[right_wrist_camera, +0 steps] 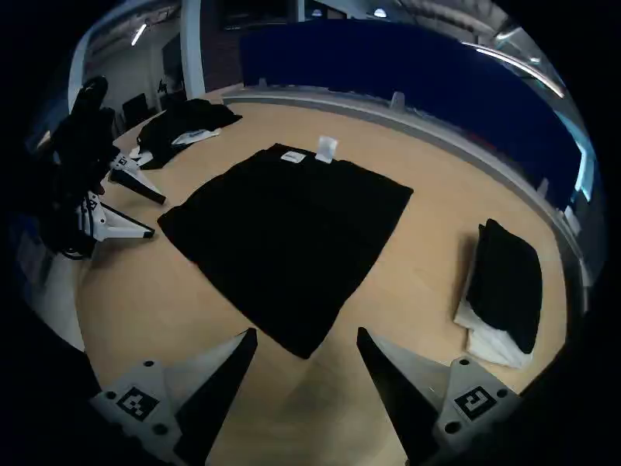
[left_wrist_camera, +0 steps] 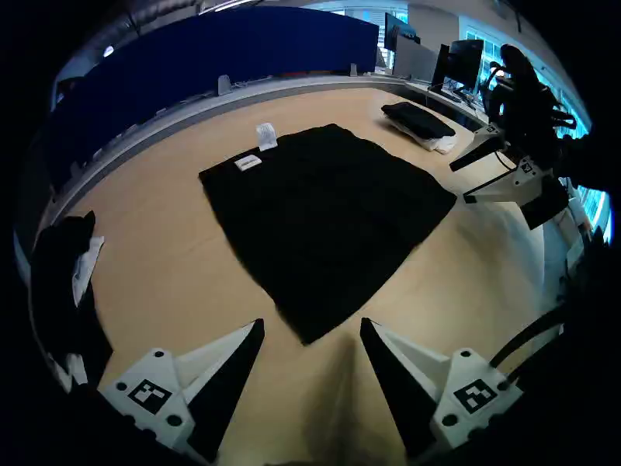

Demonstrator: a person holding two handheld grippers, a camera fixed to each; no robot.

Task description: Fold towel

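Observation:
A black towel (left_wrist_camera: 326, 225) lies spread flat on the light wooden table (left_wrist_camera: 178, 256), one corner pointing toward me. Near its far edge sit a white label (left_wrist_camera: 248, 162) and a small white tag (left_wrist_camera: 266, 136). My left gripper (left_wrist_camera: 310, 365) hovers open just short of the near corner, holding nothing. My right gripper (left_wrist_camera: 459, 184) shows at the towel's right side, open. In the right gripper view the towel (right_wrist_camera: 287, 233) lies ahead of my open right gripper (right_wrist_camera: 307, 373). There the left gripper (right_wrist_camera: 159, 218) stands open at the towel's left edge.
A folded black and white stack (right_wrist_camera: 504, 287) rests on the table, also seen as the stack (left_wrist_camera: 419, 120) at the far right. A loose pile of dark cloth (left_wrist_camera: 66, 287) lies at the other end. A blue partition (left_wrist_camera: 209, 54) backs the table; monitors (left_wrist_camera: 458, 62) stand beyond.

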